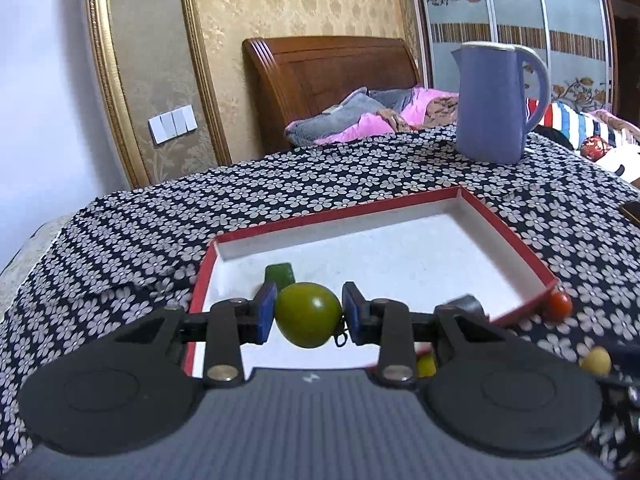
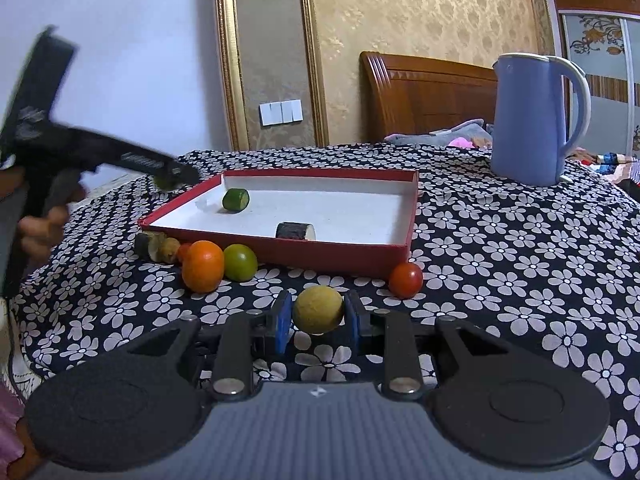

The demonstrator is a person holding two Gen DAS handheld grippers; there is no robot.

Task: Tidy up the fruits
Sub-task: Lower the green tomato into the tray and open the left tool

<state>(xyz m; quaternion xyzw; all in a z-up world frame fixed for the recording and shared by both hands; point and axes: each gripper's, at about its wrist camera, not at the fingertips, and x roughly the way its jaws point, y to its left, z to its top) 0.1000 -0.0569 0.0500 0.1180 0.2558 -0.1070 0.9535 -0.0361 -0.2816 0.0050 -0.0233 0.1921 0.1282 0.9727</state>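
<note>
Red tray (image 2: 280,250): shallow box with red outer walls and a white inside, lying on the flowered cloth (image 2: 500,260); it holds a green cylinder piece (image 2: 235,200) near its far left corner and a dark cylinder piece (image 2: 295,231) by its near wall.
Green fruit (image 1: 308,315): round, smooth, olive-green with a small shine; pinched between the blue pads (image 1: 267,312) of the left hand-held gripper (image 1: 309,316), held above the tray's near left part.
Yellow fruit (image 2: 318,309): round, dull yellow, lying on the cloth in front of the tray, between the fingers of the right hand-held gripper (image 2: 316,322); whether the pads press it, I cannot tell.
Outside the tray: a red tomato (image 2: 405,279) at the near right corner; an orange (image 2: 203,266) and a green-red fruit (image 2: 240,262) side by side against the near wall; a dark log piece (image 2: 149,245) and small brown fruit (image 2: 170,249) left of them.
Behind: a blue kettle (image 2: 532,120) stands upright on the cloth, well apart from the tray.
</note>
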